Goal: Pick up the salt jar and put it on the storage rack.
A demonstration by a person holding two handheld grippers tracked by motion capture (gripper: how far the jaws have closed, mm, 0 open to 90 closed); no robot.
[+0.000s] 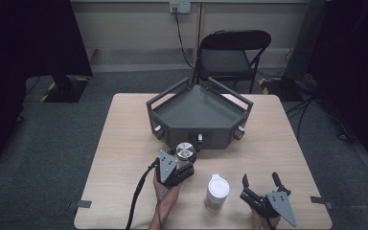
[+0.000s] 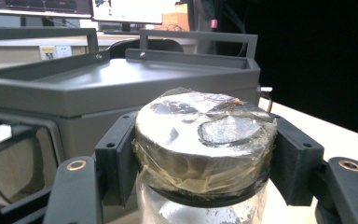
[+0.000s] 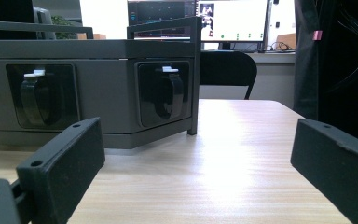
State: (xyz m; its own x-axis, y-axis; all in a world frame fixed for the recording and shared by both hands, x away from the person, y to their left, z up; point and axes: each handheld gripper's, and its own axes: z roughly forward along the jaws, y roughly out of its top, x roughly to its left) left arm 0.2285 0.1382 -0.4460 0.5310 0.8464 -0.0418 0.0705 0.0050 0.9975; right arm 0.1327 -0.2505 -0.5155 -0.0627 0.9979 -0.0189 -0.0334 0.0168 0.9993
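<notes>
A clear jar with a foil-and-tape-wrapped metal lid (image 1: 185,152) is held off the table in front of the grey tray stand (image 1: 172,111). My left gripper (image 1: 184,160) is shut on the jar just under its lid; in the left gripper view both pads (image 2: 117,158) press the sides of the lid (image 2: 205,135). A white-lidded jar (image 1: 217,191) stands on the table near the front edge. My right gripper (image 1: 262,181) sits to the right of that jar, low over the table (image 3: 233,154), jaws wide apart and nothing between its pads (image 3: 65,163).
The grey stand has raised rails and recessed handles (image 3: 168,93) on its front faces. A black folding chair (image 1: 232,55) stands behind the table. Dark curtains flank the room. Bare wood lies between the stand and the right gripper.
</notes>
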